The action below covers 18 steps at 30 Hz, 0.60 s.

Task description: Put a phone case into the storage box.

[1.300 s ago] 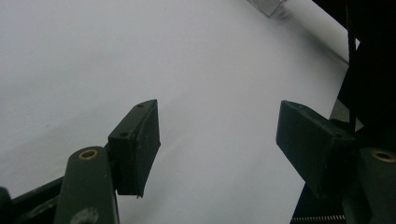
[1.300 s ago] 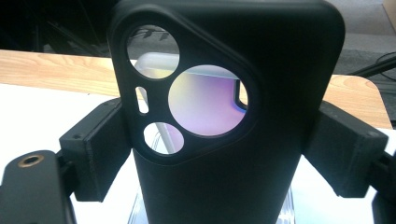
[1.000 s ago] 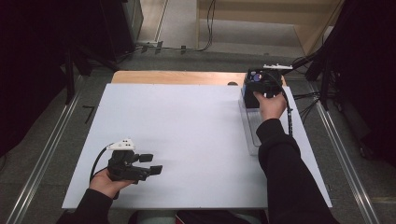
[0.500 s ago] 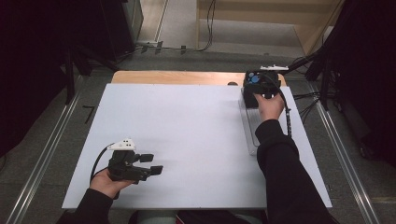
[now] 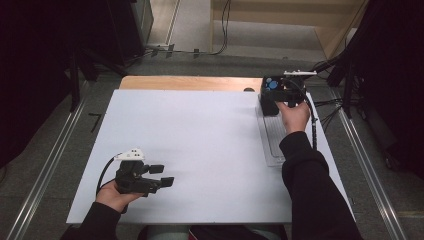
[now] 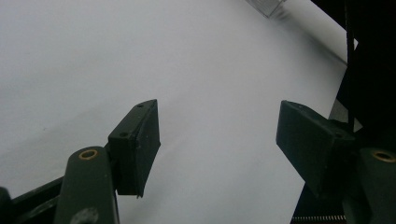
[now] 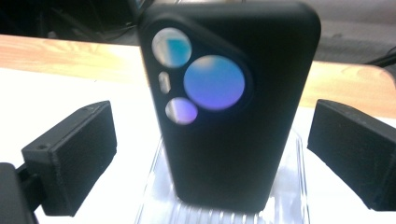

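Note:
A black phone stands upright, camera lenses toward me, at the far end of a clear ribbed tray. My right gripper is open, with one jaw on each side of the phone and a gap on both sides. In the high view the phone and the right gripper are at the table's far right, above the tray. My left gripper rests low over the white table near its front left, open and holding nothing. Its jaws frame bare white surface.
The white tabletop ends in a strip of bare wood along the far edge. Cables lie off the table's right side. Metal rails run along the floor on both sides.

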### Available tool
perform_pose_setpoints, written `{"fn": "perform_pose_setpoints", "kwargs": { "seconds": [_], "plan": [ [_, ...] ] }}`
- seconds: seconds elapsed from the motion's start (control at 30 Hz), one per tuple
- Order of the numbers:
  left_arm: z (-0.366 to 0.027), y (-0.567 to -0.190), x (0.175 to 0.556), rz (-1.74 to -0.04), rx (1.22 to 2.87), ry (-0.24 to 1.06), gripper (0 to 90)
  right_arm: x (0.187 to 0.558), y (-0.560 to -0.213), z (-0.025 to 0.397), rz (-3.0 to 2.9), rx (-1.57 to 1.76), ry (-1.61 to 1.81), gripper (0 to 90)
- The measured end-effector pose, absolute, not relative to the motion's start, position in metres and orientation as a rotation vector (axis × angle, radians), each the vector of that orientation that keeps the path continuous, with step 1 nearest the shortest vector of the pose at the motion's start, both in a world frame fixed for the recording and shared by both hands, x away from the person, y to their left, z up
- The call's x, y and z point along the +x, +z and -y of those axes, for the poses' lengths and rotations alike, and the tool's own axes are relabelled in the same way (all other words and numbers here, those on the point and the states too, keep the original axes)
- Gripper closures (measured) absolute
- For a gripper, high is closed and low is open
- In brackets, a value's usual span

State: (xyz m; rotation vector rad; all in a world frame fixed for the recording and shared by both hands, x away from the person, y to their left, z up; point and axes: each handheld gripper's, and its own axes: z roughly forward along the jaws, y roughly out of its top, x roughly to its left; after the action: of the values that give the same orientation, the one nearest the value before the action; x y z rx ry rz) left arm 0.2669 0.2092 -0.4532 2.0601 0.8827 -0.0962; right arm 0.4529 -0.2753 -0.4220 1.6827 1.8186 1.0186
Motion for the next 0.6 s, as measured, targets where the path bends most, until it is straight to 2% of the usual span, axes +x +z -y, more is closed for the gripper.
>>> {"fn": "perform_pose_setpoints", "kwargs": {
  "seconds": [0.6],
  "plan": [
    [-0.209, -0.453, 0.273, -0.888, 2.074, -0.098, 30.5, 0.397, -0.414, 0.252, -2.087, 1.563, 1.145, 0.3]
  ]
}}
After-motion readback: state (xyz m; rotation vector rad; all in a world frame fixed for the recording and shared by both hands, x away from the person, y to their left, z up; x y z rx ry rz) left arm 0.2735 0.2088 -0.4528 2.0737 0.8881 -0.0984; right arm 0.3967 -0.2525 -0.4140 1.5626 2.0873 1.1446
